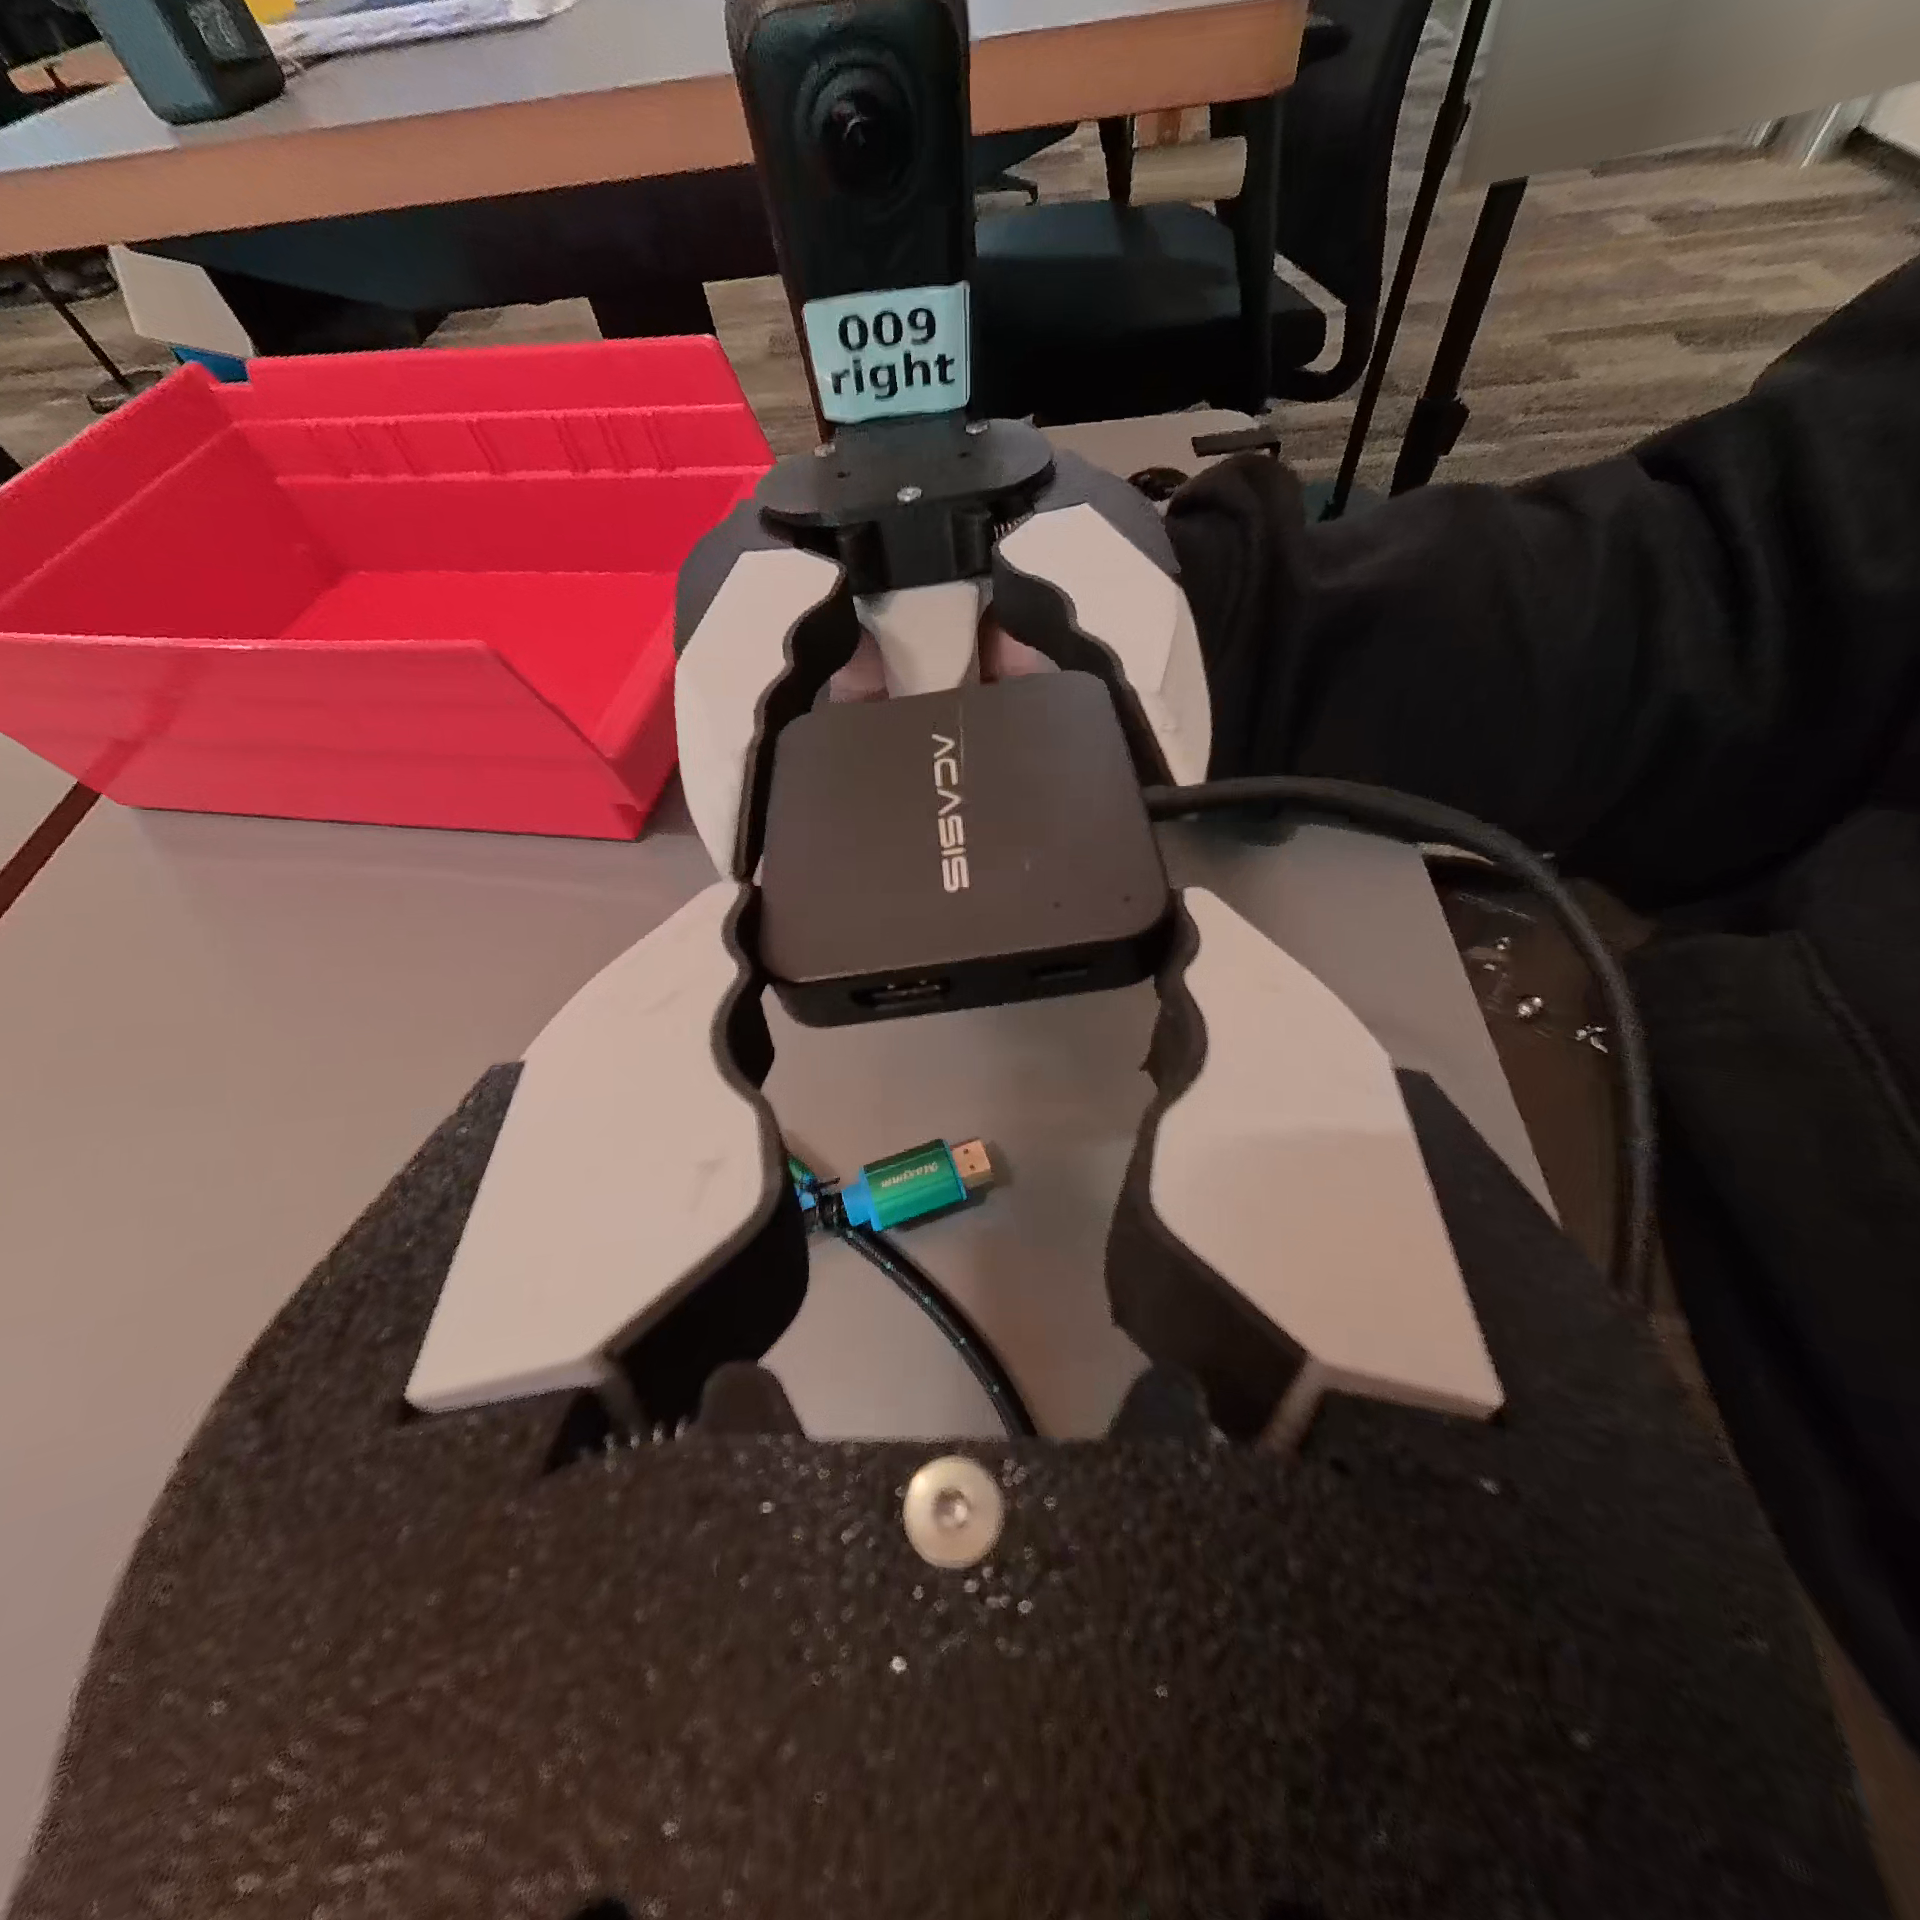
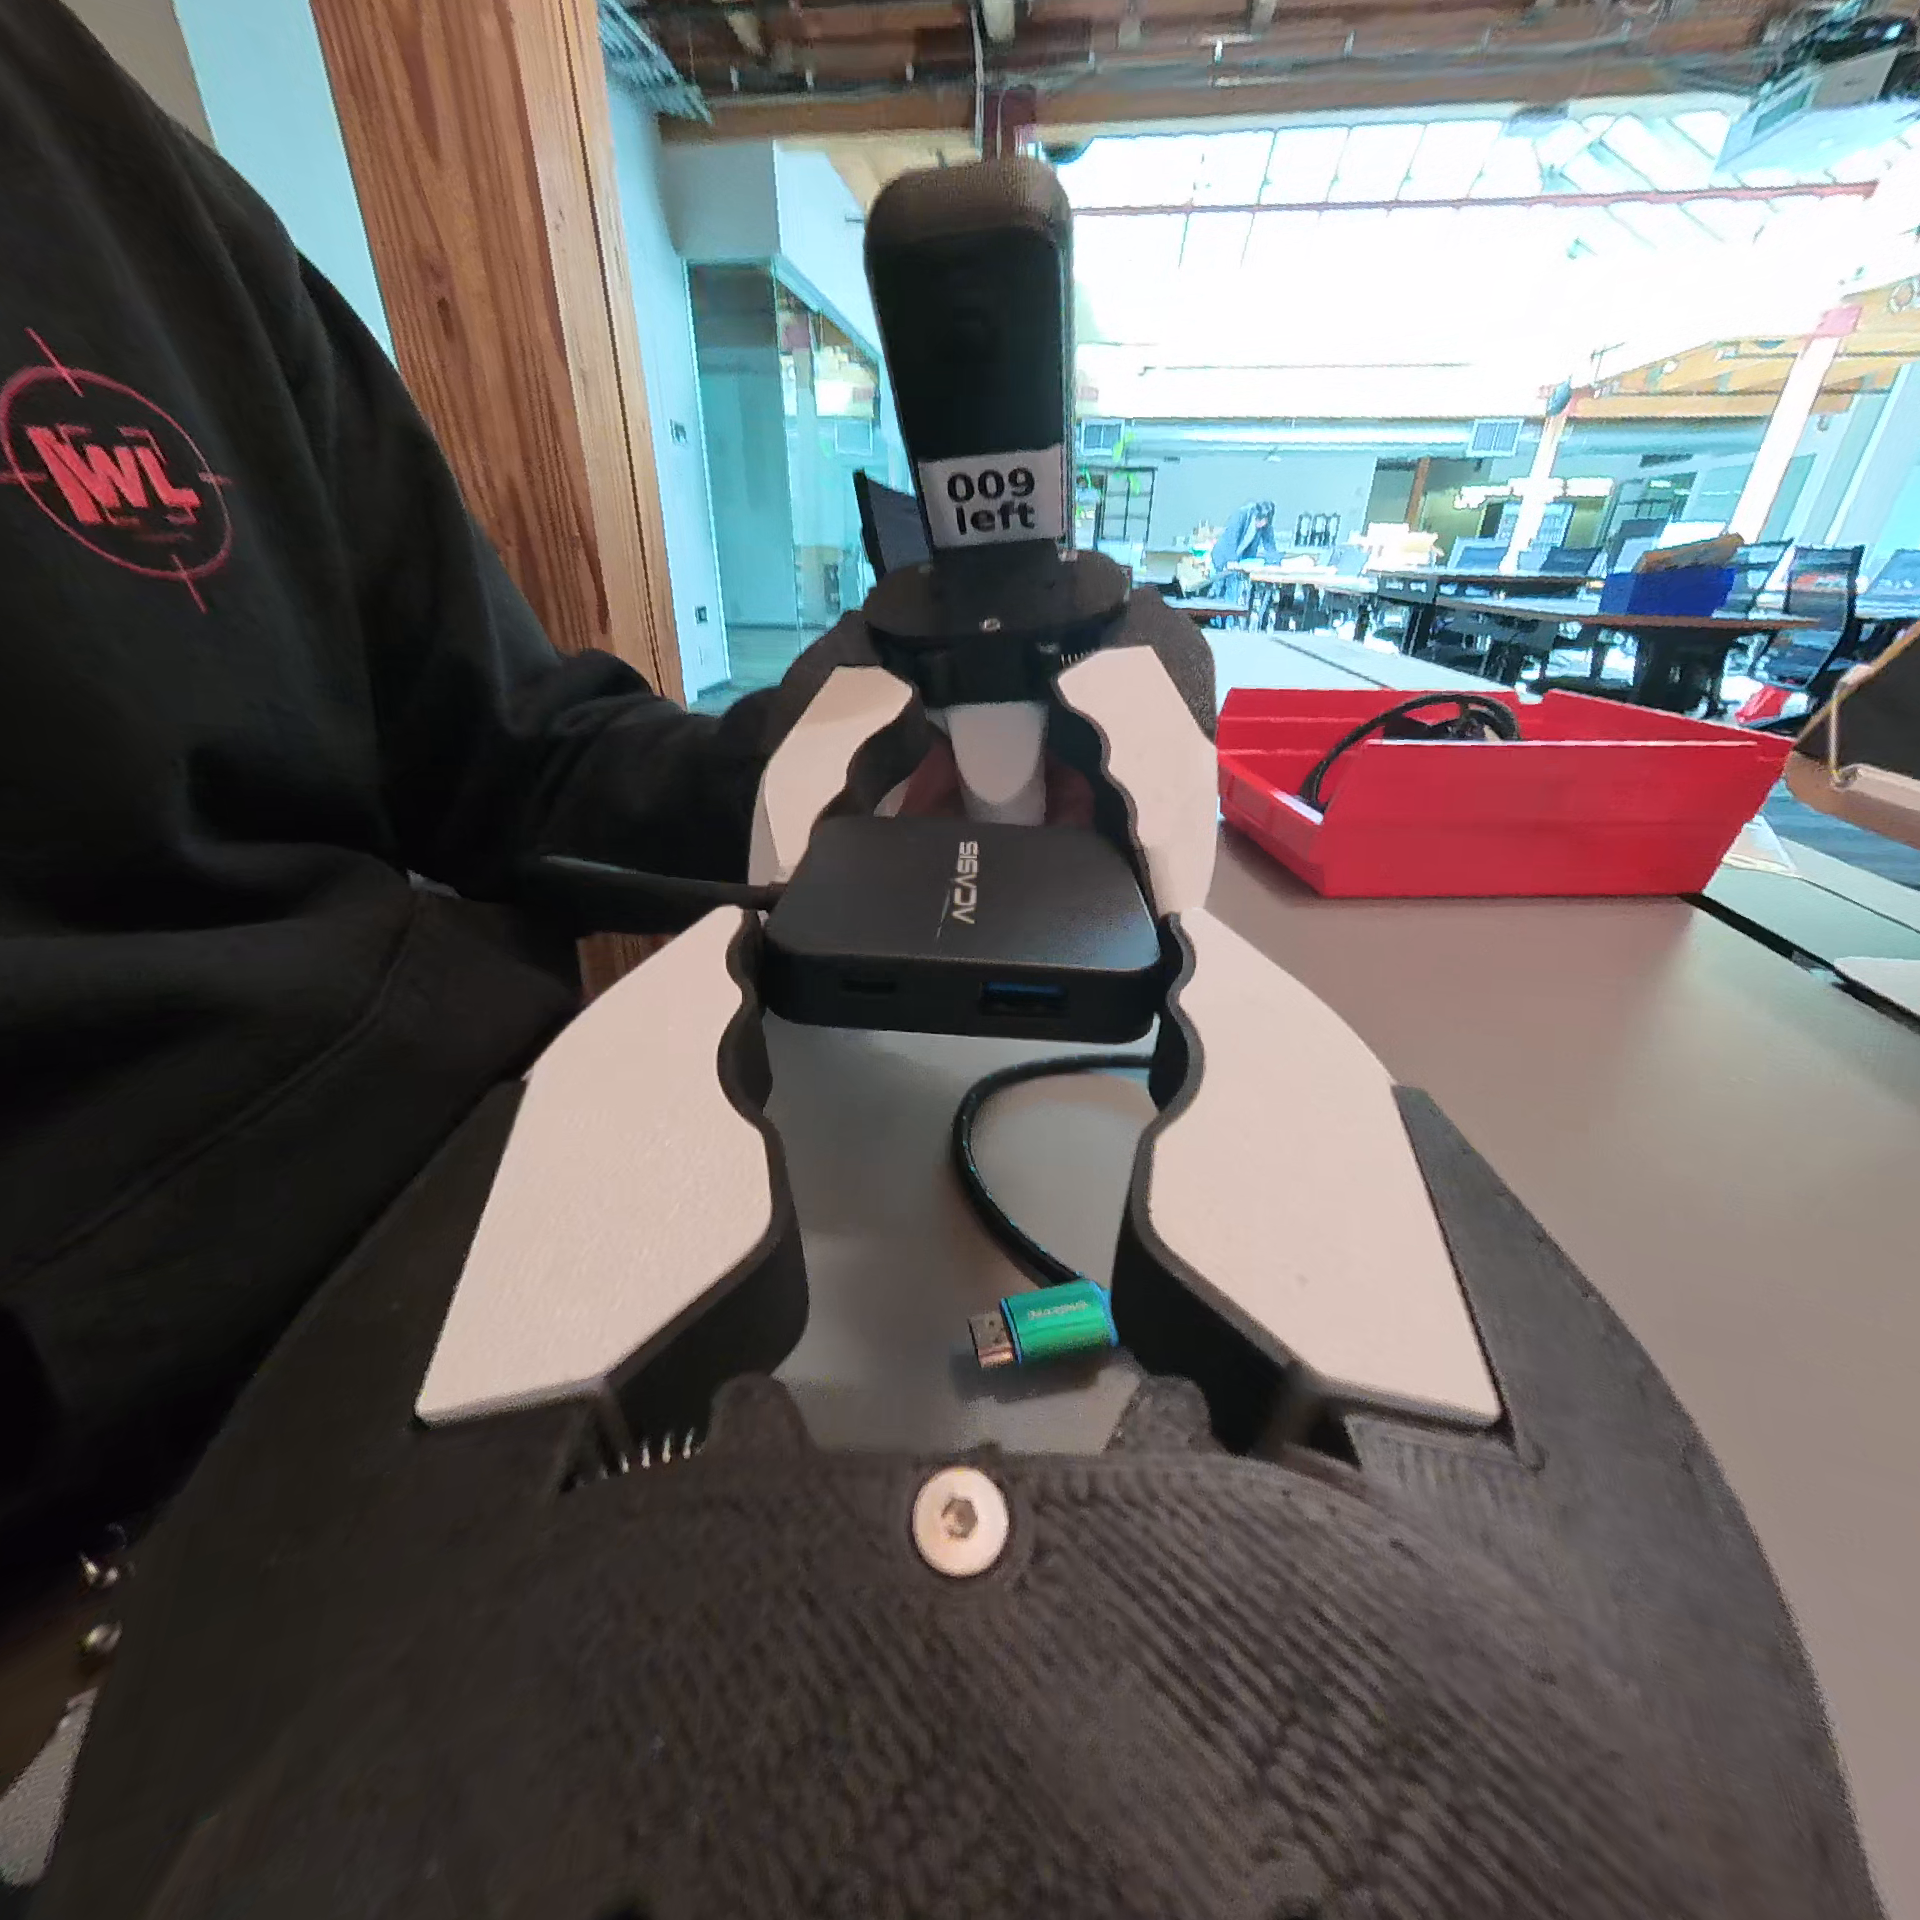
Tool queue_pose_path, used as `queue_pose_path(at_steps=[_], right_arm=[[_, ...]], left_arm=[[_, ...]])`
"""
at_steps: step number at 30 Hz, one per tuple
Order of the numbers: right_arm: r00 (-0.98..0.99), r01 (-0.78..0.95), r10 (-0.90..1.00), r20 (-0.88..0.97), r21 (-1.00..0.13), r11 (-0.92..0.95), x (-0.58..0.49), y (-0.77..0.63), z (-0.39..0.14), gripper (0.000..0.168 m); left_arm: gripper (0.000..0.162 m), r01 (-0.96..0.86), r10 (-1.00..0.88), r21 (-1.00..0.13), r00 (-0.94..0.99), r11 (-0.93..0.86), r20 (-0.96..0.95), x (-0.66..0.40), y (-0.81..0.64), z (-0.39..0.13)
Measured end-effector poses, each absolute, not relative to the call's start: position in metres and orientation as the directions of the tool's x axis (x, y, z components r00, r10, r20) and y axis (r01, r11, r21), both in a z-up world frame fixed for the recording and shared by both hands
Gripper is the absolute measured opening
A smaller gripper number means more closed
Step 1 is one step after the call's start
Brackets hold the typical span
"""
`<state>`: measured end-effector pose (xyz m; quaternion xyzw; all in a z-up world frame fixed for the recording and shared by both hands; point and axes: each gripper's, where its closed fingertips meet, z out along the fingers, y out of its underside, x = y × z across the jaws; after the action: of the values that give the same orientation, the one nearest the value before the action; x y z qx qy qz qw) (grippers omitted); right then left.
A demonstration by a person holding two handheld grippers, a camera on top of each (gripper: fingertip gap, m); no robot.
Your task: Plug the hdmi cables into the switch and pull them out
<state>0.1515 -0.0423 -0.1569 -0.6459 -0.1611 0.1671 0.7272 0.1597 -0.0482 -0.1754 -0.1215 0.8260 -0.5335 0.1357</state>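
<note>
The grey table (image 1: 260,1039) carried all items under inspection. A red bin (image 1: 343,623) stood on it beyond the work area; in the right wrist view a red bin (image 2: 1475,810) held a coil of black cable (image 2: 1403,727). A person's black sleeve (image 1: 1558,623) reached in from the side in both views.

The left gripper (image 1: 961,935) faced the right gripper (image 2: 961,940) head-on, with the black switch (image 1: 961,831) between them. The left gripper's fingertips pressed against the two sides of the switch at its near end, jaws narrowed to the width of the box and gripping it. The right gripper's fingertips likewise clamped the sides of the switch (image 2: 961,914) at the opposite end. The switch was level and appeared raised off the table, held by both grippers at once.

A black lead (image 1: 1455,831) ran from one side of the switch towards the sleeve.

The HDMI cable (image 2: 997,1174) lay loose on the table beneath the grippers. Its green plug (image 1: 920,1179) rested flat, unplugged, well short of the ports on the switch's end face. In the right wrist view the same green plug (image 2: 1049,1325) lay between that gripper's fingers, near their base.
</note>
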Motion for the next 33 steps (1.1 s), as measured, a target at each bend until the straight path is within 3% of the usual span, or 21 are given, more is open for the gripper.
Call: queue_pose_path(at_steps=[3, 22, 33], right_arm=[[0.915, 0.049, 0.396, 0.08, -0.995, 0.088, 0.155, -0.037, -0.163, 0.073], [0.922, -0.067, 0.387, -0.009, -0.988, 0.136, 0.165, -0.035, -0.159, 0.072], [0.918, -0.026, 0.395, 0.023, -0.993, 0.118, 0.162, -0.03, -0.162, 0.071]], left_arm=[[0.071, -0.073, -0.373, -0.897, -0.922, 0.436, -0.106, 0.163, -0.047, -0.18], [0.071, -0.059, -0.365, -0.891, -0.923, 0.451, -0.123, 0.168, -0.036, -0.181], [0.071, -0.066, -0.342, -0.879, -0.933, 0.472, -0.113, 0.166, -0.032, -0.185]])
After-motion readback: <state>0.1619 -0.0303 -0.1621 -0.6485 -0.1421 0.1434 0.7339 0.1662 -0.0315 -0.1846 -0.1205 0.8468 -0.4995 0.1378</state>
